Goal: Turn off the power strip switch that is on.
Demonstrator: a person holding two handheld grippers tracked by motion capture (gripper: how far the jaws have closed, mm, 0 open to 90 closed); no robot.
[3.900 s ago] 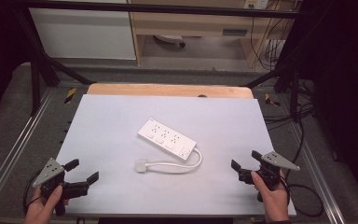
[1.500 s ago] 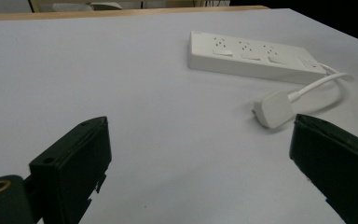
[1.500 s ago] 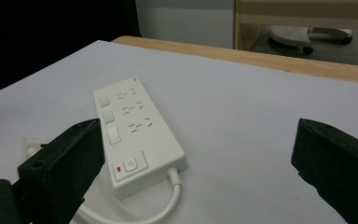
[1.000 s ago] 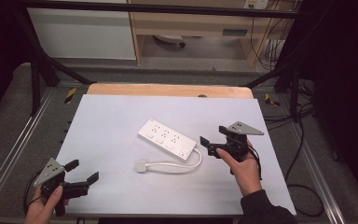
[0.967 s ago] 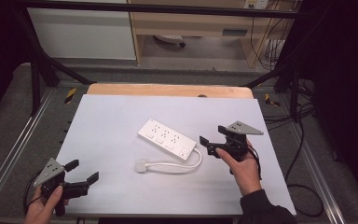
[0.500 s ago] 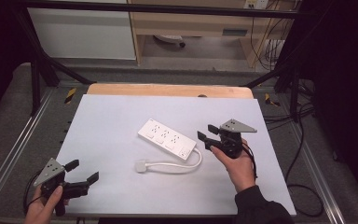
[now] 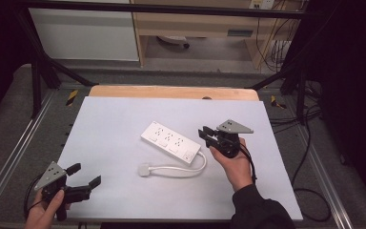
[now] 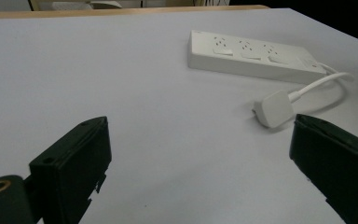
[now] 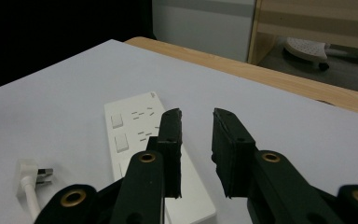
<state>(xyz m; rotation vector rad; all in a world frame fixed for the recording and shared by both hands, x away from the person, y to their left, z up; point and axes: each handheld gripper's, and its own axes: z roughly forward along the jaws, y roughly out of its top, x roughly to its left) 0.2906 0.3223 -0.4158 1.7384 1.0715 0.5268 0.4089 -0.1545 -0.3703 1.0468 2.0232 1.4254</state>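
The power strip looked like smooth white plastic with a slight shine, and its plug the same. The table had a matt pale sheet over a wooden edge. The gripper jaws were matt black plastic.

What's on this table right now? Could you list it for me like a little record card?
surface: white table top, wooden strip along its far edge
main item: white power strip, lying flat near the middle
cord: short white cord curling to a plug, unplugged, on the table
left gripper: near front left corner, fingers wide apart, holding nothing
right gripper: just right of the power strip's cord end, fingers slightly apart, holding nothing
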